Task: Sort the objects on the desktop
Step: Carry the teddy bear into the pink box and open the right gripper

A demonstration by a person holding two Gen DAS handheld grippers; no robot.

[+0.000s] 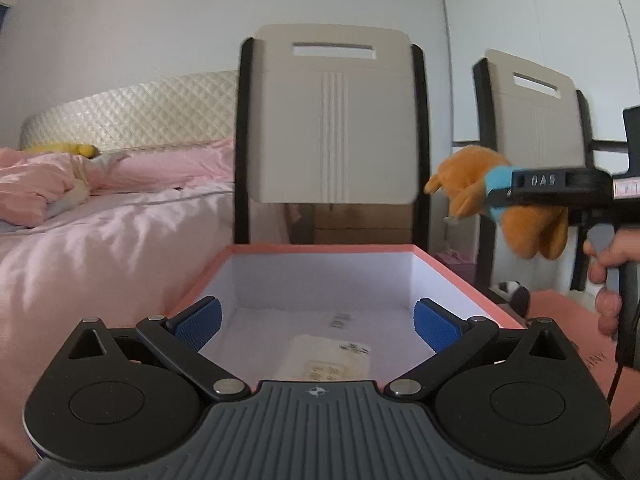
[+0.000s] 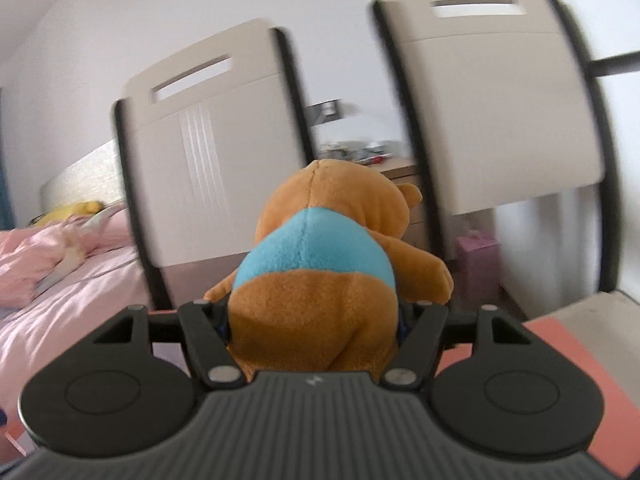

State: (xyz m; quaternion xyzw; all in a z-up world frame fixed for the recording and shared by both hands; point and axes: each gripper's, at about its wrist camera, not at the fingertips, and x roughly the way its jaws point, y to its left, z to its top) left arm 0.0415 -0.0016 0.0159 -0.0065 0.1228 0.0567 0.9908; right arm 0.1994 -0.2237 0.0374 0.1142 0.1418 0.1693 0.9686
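The right gripper (image 2: 314,320) has its jaws clenched on the plush bear (image 2: 320,256), carried in the air to the right of the pink box (image 1: 460,276) and above its rim level. The left gripper (image 1: 318,320) hangs at the box's near edge, jaws released and holding nothing. Inside the box lies a pale packet (image 1: 324,360). The step in hand looks like the carry toward the box; next the bear must travel leftward over the opening, then be lowered and let go clear of the left gripper
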